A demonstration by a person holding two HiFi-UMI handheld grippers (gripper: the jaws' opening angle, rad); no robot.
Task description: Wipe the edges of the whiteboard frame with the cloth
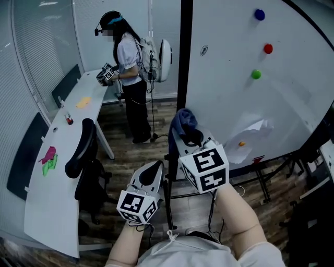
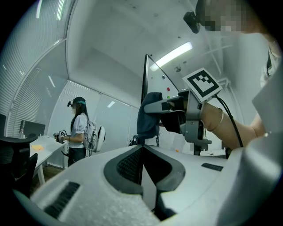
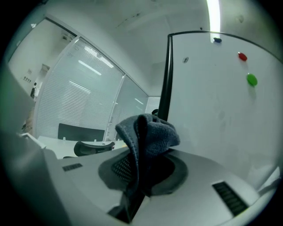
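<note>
Cloth [image 3: 148, 132] sits pinched in our right gripper [image 3: 141, 167]: the dark blue-grey fabric runs down through the slot between the jaws, and a crumpled fold bulges above them. From the head view the right gripper [image 1: 190, 136] is raised in front of us. The cloth [image 1: 183, 121] lies against the lower part of the black upright of the whiteboard frame [image 1: 183, 52]. We cannot tell whether fabric and frame actually touch. In the right gripper view the frame [image 3: 164, 79] rises directly behind the bundle.

Our left gripper [image 2: 142, 148] has its jaws pressed together with nothing between them. In the head view the left gripper [image 1: 153, 168] is held lower and to the left of the right one, clear of the frame. Its own camera catches the right gripper [image 2: 152, 106] from the side, with the cloth [image 2: 148, 117] hanging from its tip beside the frame [image 2: 145, 75].

The whiteboard [image 1: 235, 104] carries a blue magnet [image 1: 259, 14], a red magnet [image 1: 268, 49] and a green magnet [image 1: 256, 74]. A sheet of paper [image 1: 248, 135] lies low on its surface.

To our left a long white desk [image 1: 57, 172] runs along the glass wall, with a black office chair [image 1: 83, 151] beside it. At its far end stands another person [image 1: 128, 68], wearing a backpack and a head rig.
</note>
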